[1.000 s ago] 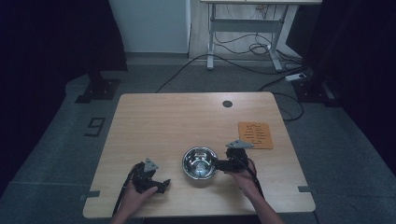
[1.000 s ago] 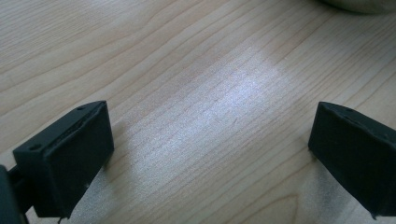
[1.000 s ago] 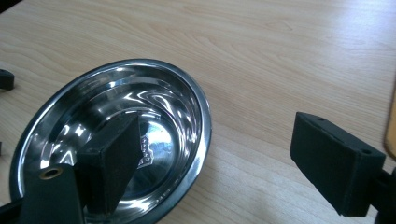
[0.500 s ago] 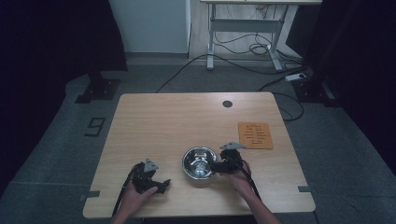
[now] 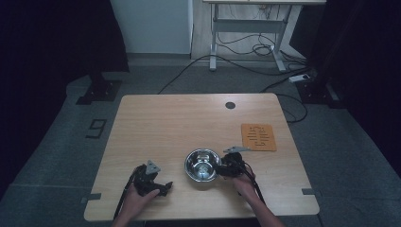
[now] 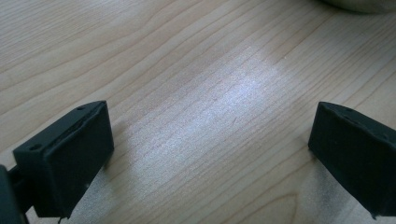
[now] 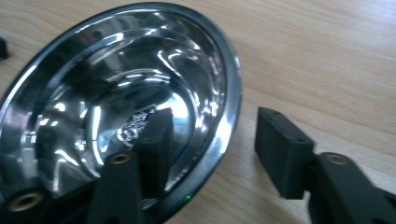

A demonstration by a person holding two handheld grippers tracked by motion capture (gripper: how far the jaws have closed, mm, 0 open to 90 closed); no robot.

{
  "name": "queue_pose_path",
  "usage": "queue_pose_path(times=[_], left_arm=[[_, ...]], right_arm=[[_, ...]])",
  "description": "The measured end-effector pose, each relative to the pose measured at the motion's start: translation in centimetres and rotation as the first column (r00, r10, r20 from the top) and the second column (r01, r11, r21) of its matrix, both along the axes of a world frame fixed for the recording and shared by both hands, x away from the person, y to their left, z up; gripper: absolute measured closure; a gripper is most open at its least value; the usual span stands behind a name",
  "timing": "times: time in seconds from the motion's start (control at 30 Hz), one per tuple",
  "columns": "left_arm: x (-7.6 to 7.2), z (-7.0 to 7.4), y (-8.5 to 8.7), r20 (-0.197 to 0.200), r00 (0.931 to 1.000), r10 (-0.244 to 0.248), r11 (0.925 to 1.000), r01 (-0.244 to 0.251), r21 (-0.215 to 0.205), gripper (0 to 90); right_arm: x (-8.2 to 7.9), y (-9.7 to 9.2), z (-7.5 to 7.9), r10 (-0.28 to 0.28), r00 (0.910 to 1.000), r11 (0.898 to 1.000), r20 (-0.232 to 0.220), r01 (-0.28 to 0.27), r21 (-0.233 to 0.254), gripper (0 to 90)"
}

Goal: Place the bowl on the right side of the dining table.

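Meanwhile, a steel bowl (image 5: pixel 202 165) sits on a wooden table (image 5: pixel 189 123), close to the near edge and slightly right of the middle. The right gripper (image 5: pixel 226 166), held in the person's right hand (image 5: pixel 243 182), reaches in from the bowl's right side. In the right gripper view its jaws straddle the bowl's (image 7: pixel 116 107) rim, one jaw inside the polished basin and the other outside over bare wood; a clear gap remains between the outer jaw and the rim, so the gripper (image 7: pixel 215 140) is spread and not yet clenched on the metal.

The left gripper (image 5: pixel 163 188) rests near the front-left part of the table, well apart from the bowl, with the left hand (image 5: pixel 137 198) around it and a grey plate (image 5: pixel 151 166) on top. In the left gripper view its jaws stand wide apart with nothing between them but wood grain (image 6: pixel 210 116); the gripper (image 6: pixel 210 154) is released and empty, and a sliver of the bowl (image 6: pixel 359 4) shows at the top edge.

An orange card (image 5: pixel 258 137) lies flat toward the table's right edge, beyond the bowl. A small dark disc (image 5: pixel 230 105) marks the far edge, right of centre. Cables (image 5: pixel 246 66) trail across the grey floor behind the table.
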State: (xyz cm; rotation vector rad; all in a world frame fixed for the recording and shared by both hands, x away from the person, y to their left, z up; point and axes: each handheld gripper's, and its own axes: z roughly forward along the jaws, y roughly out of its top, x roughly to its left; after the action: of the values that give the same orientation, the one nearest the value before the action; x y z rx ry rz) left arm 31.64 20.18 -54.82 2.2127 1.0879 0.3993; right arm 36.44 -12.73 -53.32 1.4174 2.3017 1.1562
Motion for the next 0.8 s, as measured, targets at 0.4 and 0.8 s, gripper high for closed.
queue_pose_path(times=[0.4, 0.8], left_arm=[[0.0, 0.0, 0.0, 0.000, 1.0000, 0.000, 1.0000, 0.000, 0.000, 0.0], [0.0, 0.0, 0.0, 0.000, 1.0000, 0.000, 1.0000, 0.000, 0.000, 0.0]], right_arm=[[0.4, -0.4, -0.3, 0.016, 0.9966, 0.996, -0.081, -0.009, 0.092, 73.2], [0.5, -1.3, 0.3, 0.048, 0.9957, 0.980, -0.080, -0.031, 0.195, 83.0]])
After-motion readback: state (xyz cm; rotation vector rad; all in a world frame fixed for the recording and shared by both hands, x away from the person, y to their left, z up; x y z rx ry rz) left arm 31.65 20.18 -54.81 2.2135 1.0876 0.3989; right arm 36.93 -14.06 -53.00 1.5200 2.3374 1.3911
